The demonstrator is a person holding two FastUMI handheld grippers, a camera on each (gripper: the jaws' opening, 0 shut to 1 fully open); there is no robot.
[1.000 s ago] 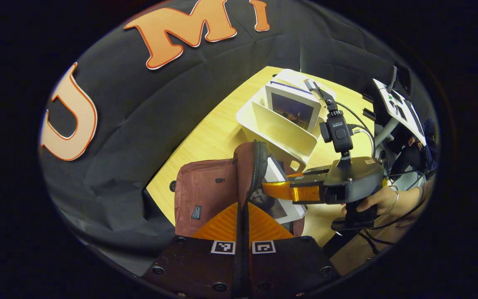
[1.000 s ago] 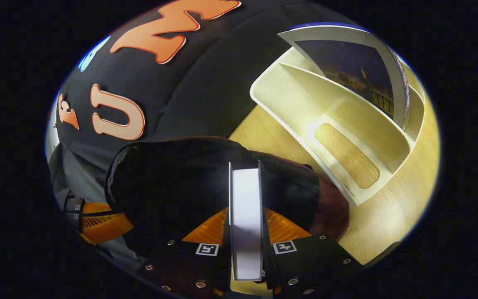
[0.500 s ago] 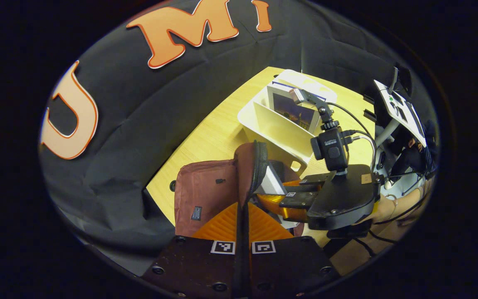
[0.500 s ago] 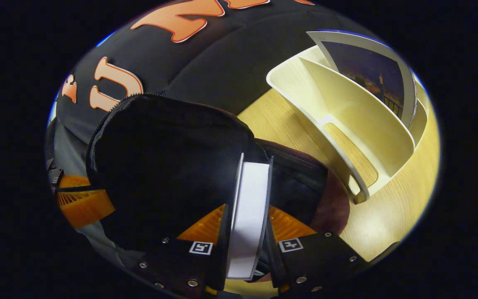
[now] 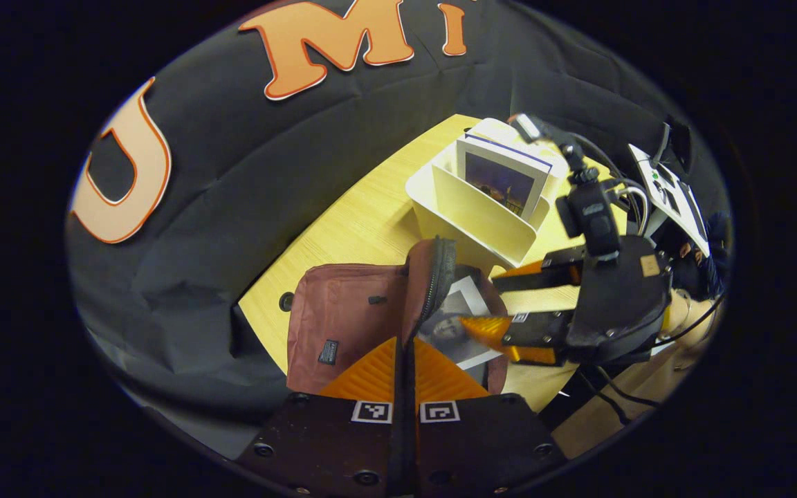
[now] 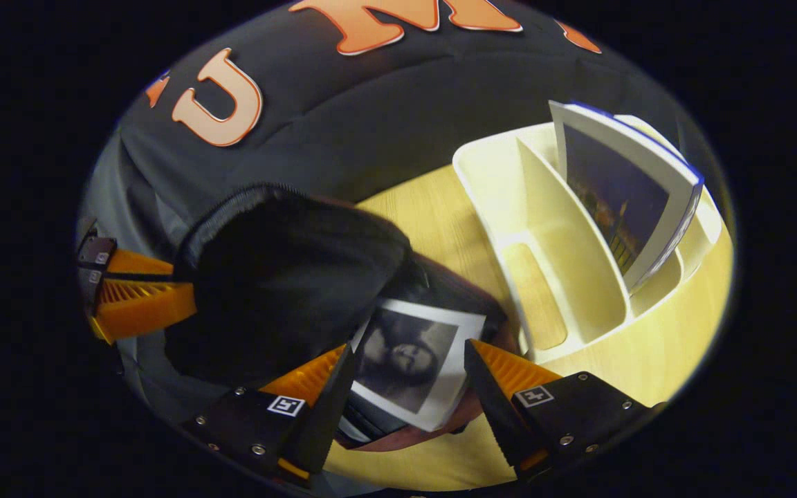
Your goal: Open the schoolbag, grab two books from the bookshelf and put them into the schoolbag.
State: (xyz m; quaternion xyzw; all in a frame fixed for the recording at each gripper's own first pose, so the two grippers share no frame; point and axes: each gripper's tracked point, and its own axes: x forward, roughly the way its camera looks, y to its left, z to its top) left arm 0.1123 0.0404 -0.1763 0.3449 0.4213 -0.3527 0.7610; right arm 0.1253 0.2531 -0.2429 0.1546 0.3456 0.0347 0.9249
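Now: maroon schoolbag [image 5: 343, 325] on table [image 5: 364, 221], flap pinched up by closed left gripper [image 5: 404, 373] | right gripper [image 6: 409, 377] jaws apart over book [image 6: 416, 360] lying in the bag, its lower edge hidden | one book [image 6: 620, 197] upright in white bookshelf [image 6: 544, 277]; two books in all
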